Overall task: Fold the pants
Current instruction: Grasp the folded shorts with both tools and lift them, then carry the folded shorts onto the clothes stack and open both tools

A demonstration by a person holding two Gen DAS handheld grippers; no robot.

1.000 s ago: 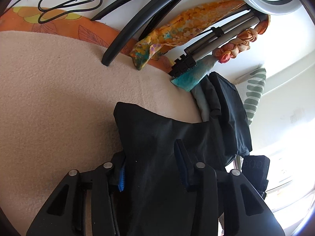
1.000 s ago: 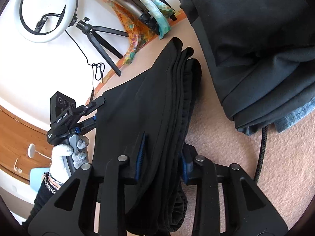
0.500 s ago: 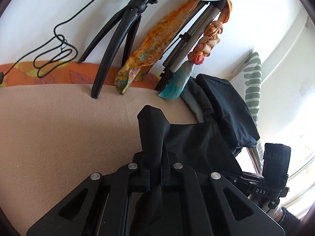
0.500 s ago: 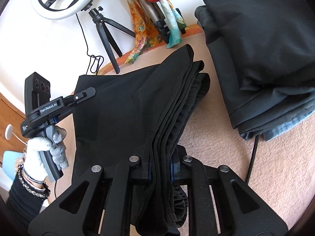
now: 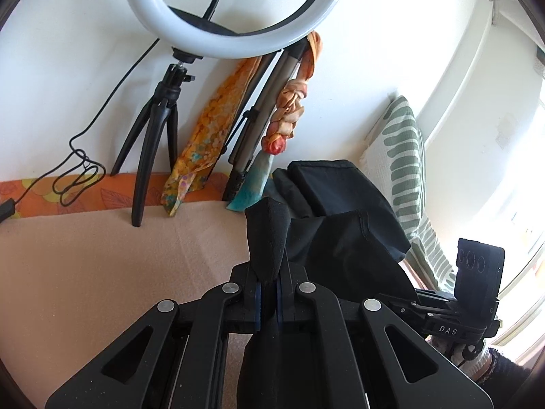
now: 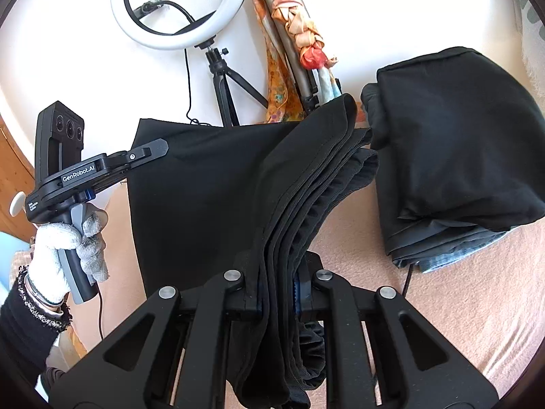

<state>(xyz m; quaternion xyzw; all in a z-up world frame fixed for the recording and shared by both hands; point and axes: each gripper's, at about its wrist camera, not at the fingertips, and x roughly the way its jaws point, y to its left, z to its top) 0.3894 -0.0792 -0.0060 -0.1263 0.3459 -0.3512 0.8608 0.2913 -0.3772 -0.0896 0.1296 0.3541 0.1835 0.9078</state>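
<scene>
Above beige blanket (image 6: 442, 306), black pants (image 6: 211, 197) pinched between both tongs (image 5: 267, 301) (image 6: 277, 289).

Bright daylight, window (image 5: 524, 238) glare blown out at right — fisheye bending and dark vignette at edges, sharp focus

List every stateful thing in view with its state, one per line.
left gripper: shut on black pants
right gripper: shut on black pants
black pants: partly folded, lifted at both gripped ends
pile of dark clothes: folded, stacked
ring light: upright on tripod
</scene>
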